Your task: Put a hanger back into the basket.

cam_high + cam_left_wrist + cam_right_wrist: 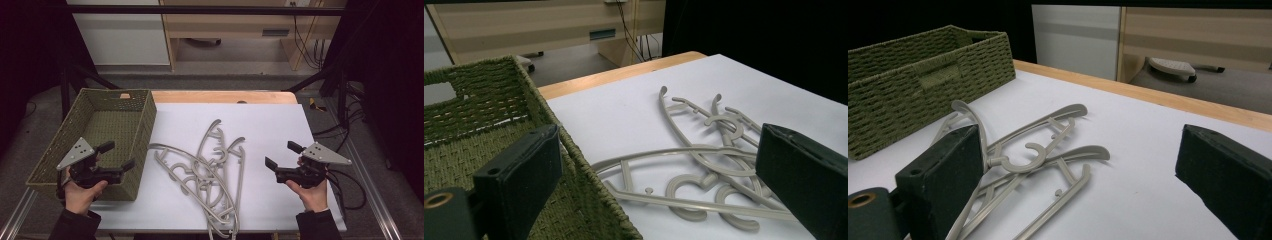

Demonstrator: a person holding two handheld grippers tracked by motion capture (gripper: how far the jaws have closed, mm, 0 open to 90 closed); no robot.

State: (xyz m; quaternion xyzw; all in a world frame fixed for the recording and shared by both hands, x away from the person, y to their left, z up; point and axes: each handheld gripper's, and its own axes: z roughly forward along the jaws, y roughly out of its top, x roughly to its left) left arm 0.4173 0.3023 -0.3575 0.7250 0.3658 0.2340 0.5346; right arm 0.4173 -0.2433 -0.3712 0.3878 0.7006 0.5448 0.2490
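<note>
A tangle of several grey plastic hangers (pixel 210 172) lies in the middle of the white table top (pixel 270 120); I see the hangers (pixel 704 165) ahead in the left gripper view and the hangers (pixel 1028 160) low left in the right gripper view. A green woven basket (pixel 100 135) stands at the left, nothing in it. My left gripper (pixel 119 156) hovers over the basket's near right corner, jaws wide open and bare. My right gripper (pixel 281 155) is held right of the hangers, open, with nothing between its jaws.
The basket's wall (pixel 574 170) runs close under the left jaw. A wooden table edge (pixel 225 96) borders the far side. Beyond stand a wooden desk (pixel 235 25) and cables (pixel 305 45) on the floor. Bare white surface (pixel 280 210) lies near my right hand.
</note>
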